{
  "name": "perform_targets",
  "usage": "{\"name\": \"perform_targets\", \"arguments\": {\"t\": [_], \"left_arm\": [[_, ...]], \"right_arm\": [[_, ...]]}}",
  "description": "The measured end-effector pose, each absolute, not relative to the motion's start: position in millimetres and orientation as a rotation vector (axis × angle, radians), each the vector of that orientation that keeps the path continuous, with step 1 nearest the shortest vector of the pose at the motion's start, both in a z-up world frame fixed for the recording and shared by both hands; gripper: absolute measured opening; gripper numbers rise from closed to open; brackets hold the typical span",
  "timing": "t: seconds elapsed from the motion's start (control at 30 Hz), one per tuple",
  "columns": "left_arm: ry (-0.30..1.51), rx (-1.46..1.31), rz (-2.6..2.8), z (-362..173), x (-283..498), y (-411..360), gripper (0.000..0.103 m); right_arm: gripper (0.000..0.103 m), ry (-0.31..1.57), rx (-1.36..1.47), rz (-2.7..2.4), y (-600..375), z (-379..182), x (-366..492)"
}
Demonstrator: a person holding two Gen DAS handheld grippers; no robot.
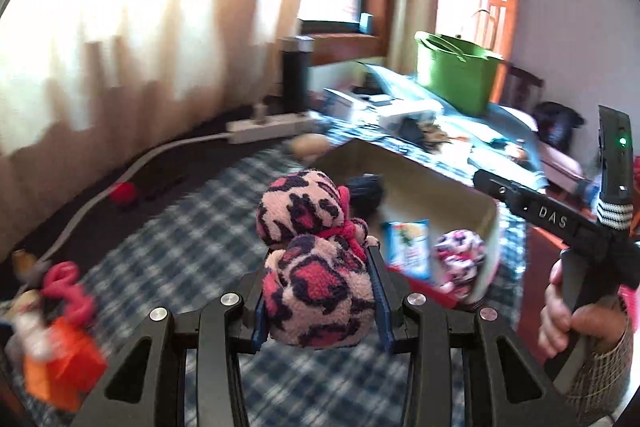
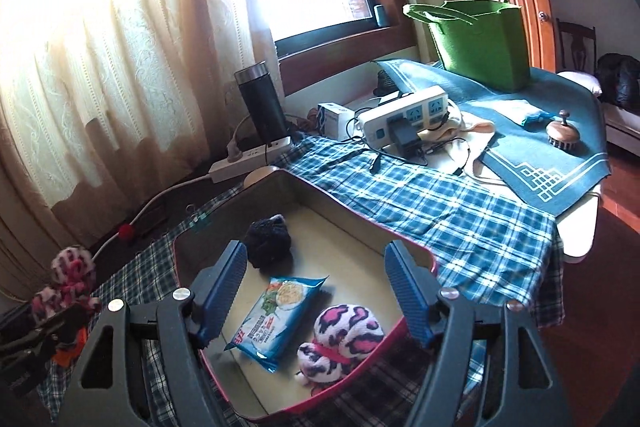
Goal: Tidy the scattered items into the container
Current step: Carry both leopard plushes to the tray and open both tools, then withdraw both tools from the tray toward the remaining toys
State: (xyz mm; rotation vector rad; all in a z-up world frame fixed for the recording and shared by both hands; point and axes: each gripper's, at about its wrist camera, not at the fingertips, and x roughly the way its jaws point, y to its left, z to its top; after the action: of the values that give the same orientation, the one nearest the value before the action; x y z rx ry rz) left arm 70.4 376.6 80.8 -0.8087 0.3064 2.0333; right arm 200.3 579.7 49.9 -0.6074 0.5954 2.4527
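Note:
In the left wrist view my left gripper is shut on a pink leopard-print fuzzy bundle, held above the checked cloth just left of the red-rimmed container. The same bundle shows at the left edge of the right wrist view. My right gripper hangs open and empty over the container. Inside lie a black knitted bundle, a blue snack packet and a second leopard-print bundle. A hand holds the right gripper at the right.
An orange item and a pink item lie on the cloth at the left; a red ball sits by a cable. Behind the container stand a white power strip, a black tumbler, a plug board, a green bag and a wooden brush.

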Motion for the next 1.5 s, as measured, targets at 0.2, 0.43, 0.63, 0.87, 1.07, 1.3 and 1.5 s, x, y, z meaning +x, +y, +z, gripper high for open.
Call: {"name": "perform_targets", "arguments": {"t": [0.2,0.43,0.63,0.87,1.07,1.3,1.5], "left_arm": [[0.315,-0.78,1.933,77,74,424,0.043],[0.322,-0.802,1.859,63,64,463,0.052],[0.272,-0.858,1.886,50,51,462,0.088],[0.261,-0.868,1.935,54,46,438,0.088],[0.287,-0.856,1.99,58,48,414,0.088],[0.291,-0.877,2.061,65,48,371,0.088],[0.253,-0.9,2.149,73,44,319,0.088]], "right_arm": [[0.075,0.6,-0.586,2.44,586,52,204],[0.075,0.624,-0.598,2.423,594,46,203],[0.075,0.633,-0.611,2.411,598,41,201],[0.075,0.62,-0.644,2.42,591,36,194],[0.075,0.592,-0.661,2.451,576,37,188],[0.075,0.609,-0.684,2.509,556,40,172],[0.075,0.544,-0.722,2.606,517,48,150]]}}
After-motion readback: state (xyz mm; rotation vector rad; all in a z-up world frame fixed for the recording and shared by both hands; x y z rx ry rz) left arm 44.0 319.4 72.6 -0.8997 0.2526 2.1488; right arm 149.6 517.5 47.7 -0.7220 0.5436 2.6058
